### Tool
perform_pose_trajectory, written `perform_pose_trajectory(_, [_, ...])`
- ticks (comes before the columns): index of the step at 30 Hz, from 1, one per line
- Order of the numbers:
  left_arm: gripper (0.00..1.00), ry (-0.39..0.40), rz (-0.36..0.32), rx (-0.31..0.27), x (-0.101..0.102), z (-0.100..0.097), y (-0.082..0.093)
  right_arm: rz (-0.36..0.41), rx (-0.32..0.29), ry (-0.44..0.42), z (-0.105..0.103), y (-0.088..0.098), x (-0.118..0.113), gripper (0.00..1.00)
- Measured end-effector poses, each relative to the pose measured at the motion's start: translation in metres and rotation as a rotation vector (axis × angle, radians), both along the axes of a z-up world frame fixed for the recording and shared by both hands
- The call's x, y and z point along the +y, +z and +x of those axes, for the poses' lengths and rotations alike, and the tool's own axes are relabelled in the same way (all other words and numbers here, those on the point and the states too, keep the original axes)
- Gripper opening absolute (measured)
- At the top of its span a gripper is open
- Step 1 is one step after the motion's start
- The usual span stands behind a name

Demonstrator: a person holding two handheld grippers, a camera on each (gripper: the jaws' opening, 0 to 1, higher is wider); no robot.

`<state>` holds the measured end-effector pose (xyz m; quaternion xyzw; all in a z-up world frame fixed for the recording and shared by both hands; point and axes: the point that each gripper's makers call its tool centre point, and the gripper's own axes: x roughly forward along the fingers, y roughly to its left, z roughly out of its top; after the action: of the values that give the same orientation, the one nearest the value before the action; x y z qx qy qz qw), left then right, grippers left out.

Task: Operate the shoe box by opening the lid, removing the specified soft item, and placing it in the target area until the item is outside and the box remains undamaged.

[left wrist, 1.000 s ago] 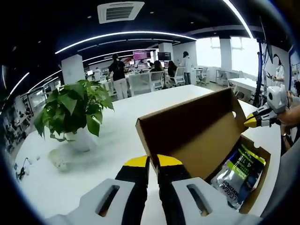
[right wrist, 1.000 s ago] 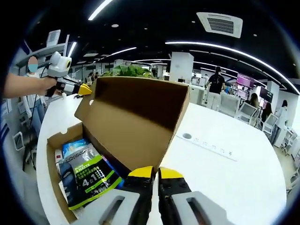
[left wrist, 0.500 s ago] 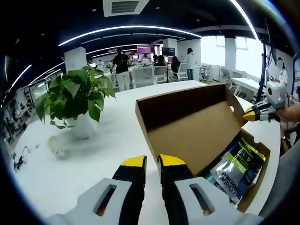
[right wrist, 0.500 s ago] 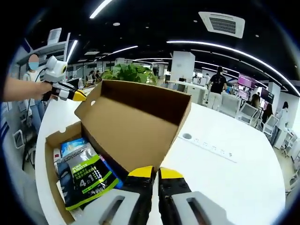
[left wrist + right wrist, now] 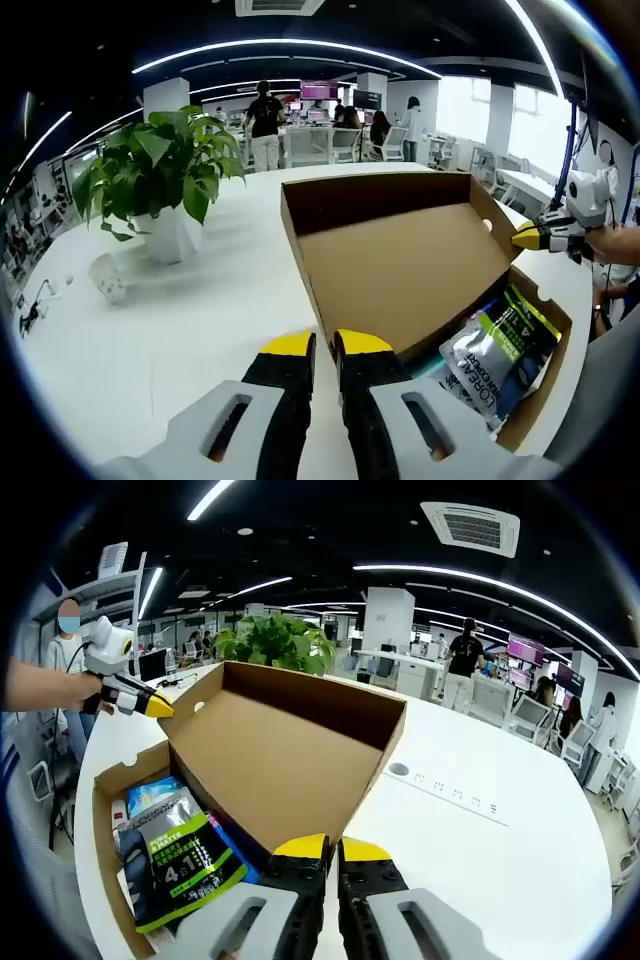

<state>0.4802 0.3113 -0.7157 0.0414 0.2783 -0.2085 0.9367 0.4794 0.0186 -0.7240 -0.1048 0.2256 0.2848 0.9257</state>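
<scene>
A brown cardboard shoe box (image 5: 545, 395) lies on a white table (image 5: 150, 340) with its lid (image 5: 400, 270) swung wide open. Inside lie soft packets, the top one grey with a green label (image 5: 495, 355). My left gripper (image 5: 325, 345) is shut at the lid's near corner. The right gripper (image 5: 522, 238) comes in from the right, shut at the far corner. In the right gripper view the lid (image 5: 280, 765) leans back over the box (image 5: 100, 810) and the packet (image 5: 180, 855). My right gripper (image 5: 332, 848) pinches the near corner, and the left gripper (image 5: 158, 708) meets the far one.
A potted green plant (image 5: 160, 190) and a small white object (image 5: 105, 280) stand left of the box. A socket strip (image 5: 455, 788) and a round grommet (image 5: 398, 770) sit in the tabletop. People stand among desks and chairs (image 5: 300, 150) in the office behind.
The lid has tipped further back and lower, showing more of its inside. Both grippers have gone down with its corners. The packets have not moved.
</scene>
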Motion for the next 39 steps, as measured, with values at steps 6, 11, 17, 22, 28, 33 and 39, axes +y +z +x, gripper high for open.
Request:
perform_pose_trajectory(6, [0.02, 0.002, -0.002, 0.003, 0.0, 0.004, -0.002, 0.006, 0.01, -0.001, 0.003, -0.002, 0.0, 0.0])
perform_pose_trajectory(11, [0.02, 0.006, -0.008, 0.007, 0.001, 0.007, -0.004, 0.013, 0.018, -0.006, 0.006, -0.004, -0.001, 0.0])
perform_pose_trajectory(17, [0.02, 0.011, -0.006, 0.013, 0.001, 0.013, -0.007, 0.018, 0.032, -0.011, 0.009, -0.006, -0.001, 0.0])
perform_pose_trajectory(22, [0.02, 0.02, -0.017, 0.021, 0.003, 0.016, -0.01, 0.021, 0.044, -0.013, 0.011, -0.009, -0.001, 0.0])
perform_pose_trajectory(28, [0.02, 0.027, -0.02, 0.031, 0.002, 0.019, -0.012, 0.025, 0.058, -0.017, 0.013, -0.012, 0.0, 0.0])
perform_pose_trajectory(33, [0.02, 0.035, -0.029, 0.043, 0.003, 0.021, -0.015, 0.028, 0.068, -0.019, 0.015, -0.015, 0.0, 0.0])
perform_pose_trajectory(39, [0.03, 0.046, -0.037, 0.059, 0.001, 0.021, -0.018, 0.029, 0.09, -0.022, 0.017, -0.019, 0.001, 0.0])
